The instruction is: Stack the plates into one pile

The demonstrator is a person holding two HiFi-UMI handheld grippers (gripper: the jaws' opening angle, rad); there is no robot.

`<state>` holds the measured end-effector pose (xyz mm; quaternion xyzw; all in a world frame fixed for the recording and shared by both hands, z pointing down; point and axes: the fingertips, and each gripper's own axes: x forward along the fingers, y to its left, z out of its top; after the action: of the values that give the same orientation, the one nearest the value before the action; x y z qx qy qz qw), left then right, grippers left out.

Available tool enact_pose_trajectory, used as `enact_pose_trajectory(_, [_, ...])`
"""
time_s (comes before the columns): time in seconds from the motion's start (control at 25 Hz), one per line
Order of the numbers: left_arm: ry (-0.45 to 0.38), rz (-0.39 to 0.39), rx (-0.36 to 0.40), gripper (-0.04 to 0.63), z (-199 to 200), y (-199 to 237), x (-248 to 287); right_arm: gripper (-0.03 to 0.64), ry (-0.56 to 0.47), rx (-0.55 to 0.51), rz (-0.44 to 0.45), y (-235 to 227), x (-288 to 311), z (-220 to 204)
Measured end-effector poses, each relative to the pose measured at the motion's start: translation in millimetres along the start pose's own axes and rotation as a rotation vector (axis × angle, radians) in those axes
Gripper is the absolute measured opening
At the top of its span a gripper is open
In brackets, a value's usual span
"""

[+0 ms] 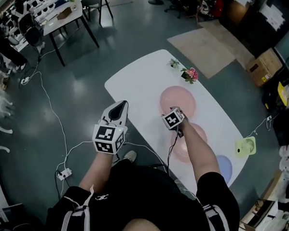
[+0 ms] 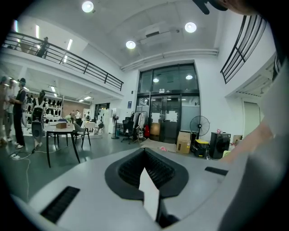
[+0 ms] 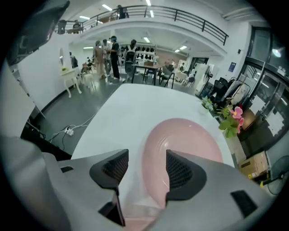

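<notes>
A pink plate [image 1: 178, 99] lies on the white oval table [image 1: 136, 83]. A second pink plate [image 1: 197, 132] sits nearer me, partly under my right arm, and a pale blue plate [image 1: 225, 168] lies near the table's close end. My right gripper [image 1: 173, 114] is low over the table at the near rim of the far pink plate [image 3: 185, 144]. It is open [image 3: 146, 169], and the plate's near-left rim shows between its jaws. My left gripper [image 1: 119, 107] hangs off the table's left edge, shut and empty [image 2: 145, 159], pointing out into the room.
A small pot of pink flowers [image 1: 189, 74] stands at the table's far end [image 3: 232, 118]. A green fan [image 1: 247, 146] sits by the right edge. Cables and a power strip [image 1: 64, 173] lie on the floor at left. Black tables and chairs [image 1: 67, 14] stand beyond.
</notes>
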<state>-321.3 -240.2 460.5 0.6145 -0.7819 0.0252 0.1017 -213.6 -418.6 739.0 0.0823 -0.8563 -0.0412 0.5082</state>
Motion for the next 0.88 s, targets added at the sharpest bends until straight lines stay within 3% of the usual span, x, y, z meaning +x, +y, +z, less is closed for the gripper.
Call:
enact_pose_trajectory(0.28, [0.015, 0.035, -0.002, 0.011, -5, 32, -19, 0.247, 0.182, -0.014, 0.002, 4, 34, -28])
enact_pose_trajectory(0.36, [0.023, 0.044, -0.011, 0.011, -6, 46, -24, 0.172, 0.196, -0.036, -0.025, 7, 38, -26])
enact_pose_trajectory(0.44, [0.026, 0.049, -0.016, 0.011, -4, 62, -30, 0.063, 0.182, -0.060, -0.054, 15, 41, -16])
enact_pose_trajectory(0.88, [0.015, -0.036, -0.016, 0.011, 1, 61, -17, 0.037, 0.041, -0.183, -0.180, 21, 8, 24])
